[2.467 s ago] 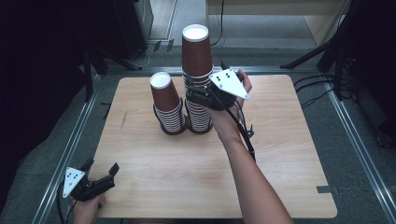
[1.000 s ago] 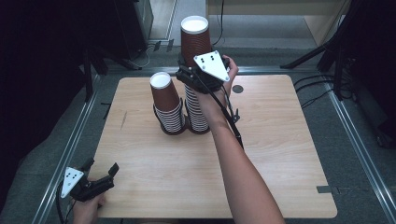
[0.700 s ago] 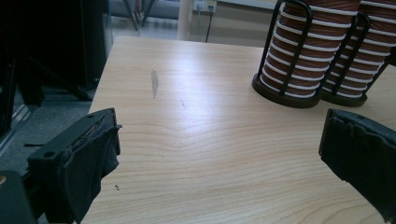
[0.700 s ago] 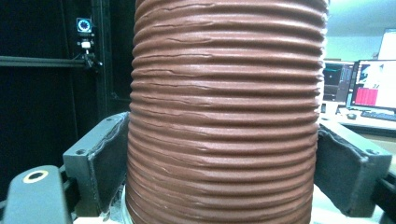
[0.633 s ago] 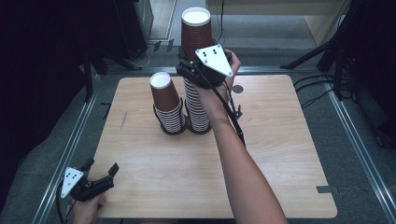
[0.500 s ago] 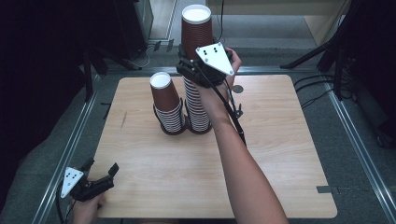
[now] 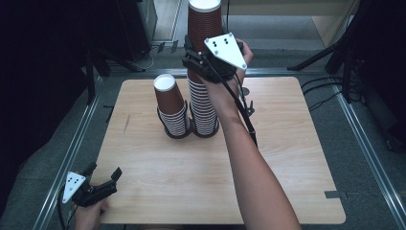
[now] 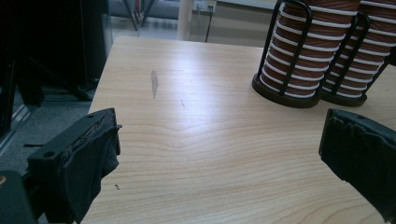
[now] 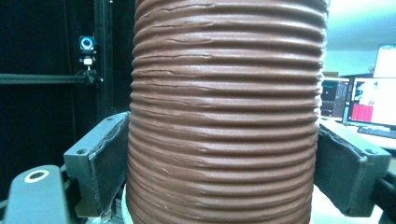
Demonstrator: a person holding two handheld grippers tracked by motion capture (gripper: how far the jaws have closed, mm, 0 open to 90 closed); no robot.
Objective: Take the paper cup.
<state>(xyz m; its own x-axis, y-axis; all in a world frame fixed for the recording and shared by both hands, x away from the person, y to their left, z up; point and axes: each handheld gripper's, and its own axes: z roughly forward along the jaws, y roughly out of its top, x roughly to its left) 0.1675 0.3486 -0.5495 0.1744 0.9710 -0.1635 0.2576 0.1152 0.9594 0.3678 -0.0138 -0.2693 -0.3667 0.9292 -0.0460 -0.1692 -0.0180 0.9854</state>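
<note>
Two stacks of ribbed brown paper cups stand in black wire holders on the wooden table [image 7: 287, 158]: a short stack [image 7: 171, 108] and, to its right, a tall stack [image 7: 203, 105]. My right gripper [image 7: 198, 60] is high above the table, shut on the topmost brown cup [image 7: 205, 21] of the tall stack. In the right gripper view both pads press the cup's ribbed wall [image 9: 224, 116]. My left gripper [image 7: 103, 175] rests open at the table's near left corner, nothing between its jaws. In the left gripper view the short stack [image 8: 299, 51] and the tall stack [image 8: 355, 60] stand far ahead.
A cable trails from the right gripper along the forearm. Metal rails run beside the table's left and right sides. Dark stands and cables sit on the floor behind the table. Monitors glow in the right gripper view at the far right [image 9: 369, 105].
My right gripper has risen, taking the top cup upward off the tall stack. The left gripper has stayed put.
</note>
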